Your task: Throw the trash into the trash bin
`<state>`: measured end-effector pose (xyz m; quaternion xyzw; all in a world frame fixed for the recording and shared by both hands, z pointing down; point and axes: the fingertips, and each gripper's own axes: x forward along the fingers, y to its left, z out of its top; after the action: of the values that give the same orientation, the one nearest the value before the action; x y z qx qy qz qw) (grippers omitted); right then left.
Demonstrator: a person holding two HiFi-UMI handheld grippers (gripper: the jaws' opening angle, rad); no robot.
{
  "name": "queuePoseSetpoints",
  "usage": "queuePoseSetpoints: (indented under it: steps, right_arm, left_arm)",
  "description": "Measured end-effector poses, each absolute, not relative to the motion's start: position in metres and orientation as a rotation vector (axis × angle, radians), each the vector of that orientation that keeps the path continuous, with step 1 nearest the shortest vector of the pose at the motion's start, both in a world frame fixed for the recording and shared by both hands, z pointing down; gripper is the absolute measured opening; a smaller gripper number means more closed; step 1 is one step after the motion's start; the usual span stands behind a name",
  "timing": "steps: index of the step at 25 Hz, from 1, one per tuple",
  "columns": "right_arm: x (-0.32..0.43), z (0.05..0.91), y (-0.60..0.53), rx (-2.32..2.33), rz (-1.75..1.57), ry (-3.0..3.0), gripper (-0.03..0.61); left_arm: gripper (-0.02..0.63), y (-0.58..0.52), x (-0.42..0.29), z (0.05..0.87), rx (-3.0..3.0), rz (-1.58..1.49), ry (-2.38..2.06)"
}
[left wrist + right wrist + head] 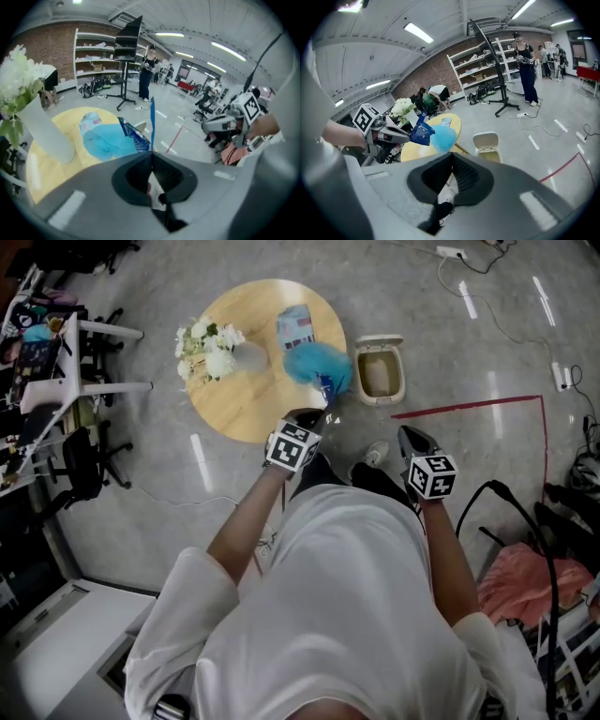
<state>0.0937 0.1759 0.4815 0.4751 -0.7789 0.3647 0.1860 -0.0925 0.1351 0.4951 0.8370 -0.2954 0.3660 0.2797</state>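
Over the near edge of the round wooden desk (246, 401), the left hand-held gripper (323, 409) is clamping its jaws together on the thin edge of a dark blue snack wrapper (133, 136), which is sticking up and forward from the closed tips. A pale blue plastic bag (314, 362) is bunching against that wrapper on its far side; whether the jaws are pinching the bag as well cannot be told. Both pieces are hanging clear of the desktop, between the desk and the trash bin (360, 376). The bin is standing on the grey floor just beside the desk's right edge, its lid tipping back and its mouth gaping open. Farther back on the desk, a white vase (247, 357) of white flowers (206, 351) is standing upright, and a light blue packet (297, 326) with red print is lying flat beyond the held trash. The right hand-held gripper (410, 435) is pointing down at the floor, well apart from the left one and near the bin, with its jaws pressing together on nothing. A red tape line (469, 407) is running across the floor to the right of the bin, and a white shoe (375, 454) is showing between the two grippers.
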Motion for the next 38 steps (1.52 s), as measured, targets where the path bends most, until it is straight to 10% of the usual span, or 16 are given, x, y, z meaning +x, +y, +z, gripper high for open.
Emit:
queuePoseSetpoints:
  steps: [38]
  right_arm:
    - [0.199,0.571,0.208,1.672,1.269,-1.975,0.0]
  left_arm:
    - [0.005,0.101,0.079,0.676,2.221,1.142,-0.552]
